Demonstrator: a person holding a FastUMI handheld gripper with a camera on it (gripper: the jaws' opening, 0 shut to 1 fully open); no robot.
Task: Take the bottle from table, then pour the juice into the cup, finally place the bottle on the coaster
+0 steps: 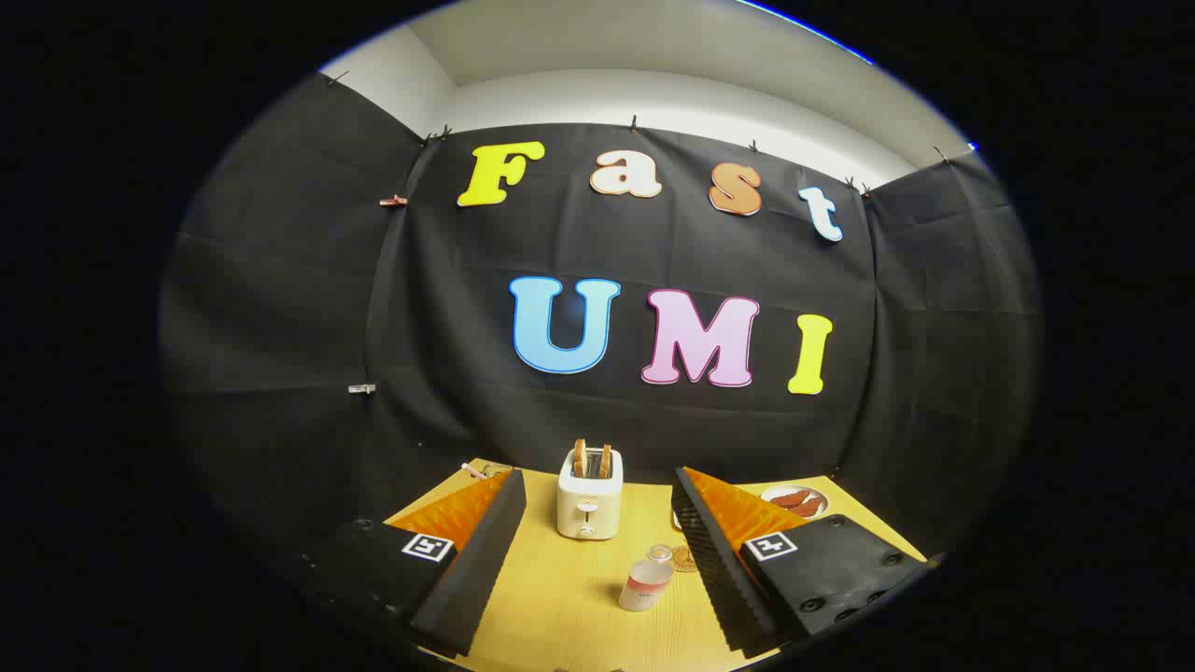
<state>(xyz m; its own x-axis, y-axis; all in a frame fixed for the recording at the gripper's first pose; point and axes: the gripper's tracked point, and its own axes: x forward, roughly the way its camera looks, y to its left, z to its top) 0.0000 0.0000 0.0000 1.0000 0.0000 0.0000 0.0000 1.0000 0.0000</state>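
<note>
Gripper (597,560) wide apart over smooth wooden table (551,607), small clear bottle (646,583) upright between fingers, boxy toaster (590,499) beyond.

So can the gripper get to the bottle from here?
Probably yes. The gripper has its fingers open, and the bottle stands between them on the table, nearer the right one, with nothing in between.

You worked in a booth hung with black cloth (280,280), pinned along its top edge by small clips (393,201). Above the cloth ran a plain white wall (653,93) and ceiling, evenly lit. Below, a pale wooden table (560,597) met the cloth, its grain bright under the light.
</note>
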